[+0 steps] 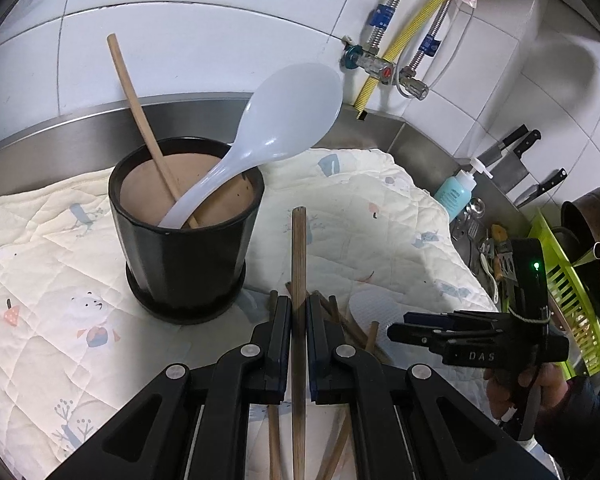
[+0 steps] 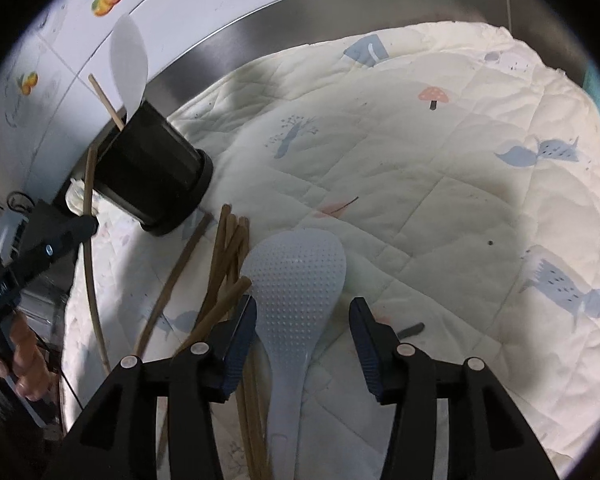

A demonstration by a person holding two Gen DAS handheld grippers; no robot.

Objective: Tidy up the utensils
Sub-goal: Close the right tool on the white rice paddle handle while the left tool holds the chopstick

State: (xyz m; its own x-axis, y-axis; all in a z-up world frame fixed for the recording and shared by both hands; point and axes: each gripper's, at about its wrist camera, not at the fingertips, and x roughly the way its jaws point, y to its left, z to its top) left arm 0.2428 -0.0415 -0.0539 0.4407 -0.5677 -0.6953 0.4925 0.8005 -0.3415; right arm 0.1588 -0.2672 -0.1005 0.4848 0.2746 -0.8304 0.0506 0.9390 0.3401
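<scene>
- Chopsticks were the step in hand: my left gripper point(image 1: 299, 312) had its fingers closed on one chopstick point(image 1: 299, 264), held above the quilted cloth point(image 1: 40, 280) just in front of the black pot point(image 1: 186, 248), tip pointing away from me.
- The black pot stood upright on the cloth and already held a light wooden stick point(image 1: 140, 112) and a white ladle point(image 1: 276, 120), both leaning out over its rim.
- Loose chopsticks point(image 2: 224, 264) lay in a rough bundle on the cloth, right by the pot's base, some fanned toward me.
- A white rice paddle point(image 2: 296, 292) lay flat on the cloth beside that bundle, further from the pot, head toward the wall.
- My right gripper point(image 2: 302, 340) hovered over the paddle with its fingers spread wide, one on either side of the neck, gripping nothing; I could not tell whether they touched the cloth.
- I judged the sorting to be only partly done, most pieces being outside the pot.
- Next, as I read it, the left needed to raise the chopstick over the rim, tip it downward and let go inside, clear of the ladle; the right needed to close on the paddle's neck.
</scene>
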